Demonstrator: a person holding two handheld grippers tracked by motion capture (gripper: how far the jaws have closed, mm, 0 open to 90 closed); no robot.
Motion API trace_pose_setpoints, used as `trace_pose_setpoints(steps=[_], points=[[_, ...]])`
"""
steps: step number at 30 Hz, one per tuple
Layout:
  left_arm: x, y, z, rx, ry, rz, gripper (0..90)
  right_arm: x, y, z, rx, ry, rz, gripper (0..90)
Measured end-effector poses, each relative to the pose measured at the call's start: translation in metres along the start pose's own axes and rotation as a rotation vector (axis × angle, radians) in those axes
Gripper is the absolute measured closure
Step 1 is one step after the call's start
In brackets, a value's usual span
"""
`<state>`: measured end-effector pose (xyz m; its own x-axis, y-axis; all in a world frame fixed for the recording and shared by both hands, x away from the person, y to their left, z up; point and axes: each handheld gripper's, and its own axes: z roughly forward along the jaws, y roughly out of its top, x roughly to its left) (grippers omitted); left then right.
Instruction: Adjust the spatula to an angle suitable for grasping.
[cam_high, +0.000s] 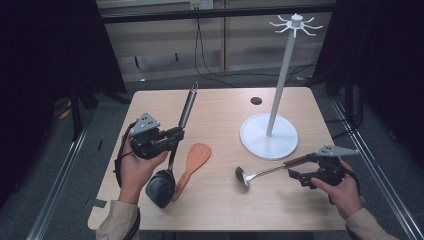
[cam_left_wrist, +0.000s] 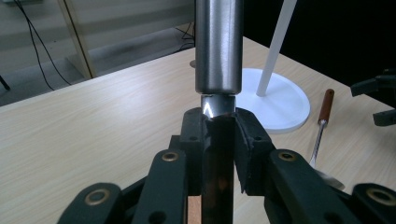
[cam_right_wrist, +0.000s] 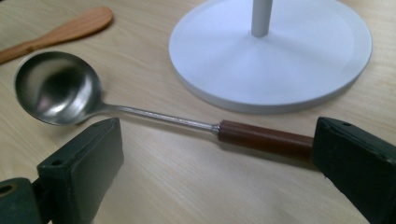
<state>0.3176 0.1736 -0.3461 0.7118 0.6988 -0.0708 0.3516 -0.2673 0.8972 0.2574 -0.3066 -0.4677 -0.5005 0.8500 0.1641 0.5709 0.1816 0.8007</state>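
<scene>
Both grippers are sitting near counter (cam_high: 220, 210) edges: left gripper (cam_high: 176, 134) jaws clamping the black ladle (cam_high: 161, 189), right gripper (cam_high: 298, 174) jaws gaping wide around the steel ladle (cam_high: 243, 176), plenty of bare counter between.

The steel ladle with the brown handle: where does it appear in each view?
High view: ladle, lower right of centre.
Left gripper view: ladle, right edge, beside the white stand base.
Right gripper view: ladle, across the centre.
Shared landmark: the white stand base.
</scene>
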Motion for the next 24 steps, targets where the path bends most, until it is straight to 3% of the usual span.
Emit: trace_pose_setpoints(steps=[6,11,16,24], points=[[-0.011,0.007,0.008,-0.004,-0.007,-0.004,75.5,0.015,0.012,0.000,-0.063,0.043,0.021,2.8],[-0.020,0.012,0.015,-0.012,-0.020,-0.007,75.4,0.030,0.024,0.002,-0.122,0.103,0.037,10.4],[-0.029,0.016,0.021,-0.018,-0.030,-0.010,75.4,0.050,0.033,0.012,-0.109,0.181,0.017,19.6],[-0.042,0.022,0.033,-0.014,-0.041,-0.001,75.4,0.078,0.052,0.027,-0.143,0.231,0.004,32.4]])
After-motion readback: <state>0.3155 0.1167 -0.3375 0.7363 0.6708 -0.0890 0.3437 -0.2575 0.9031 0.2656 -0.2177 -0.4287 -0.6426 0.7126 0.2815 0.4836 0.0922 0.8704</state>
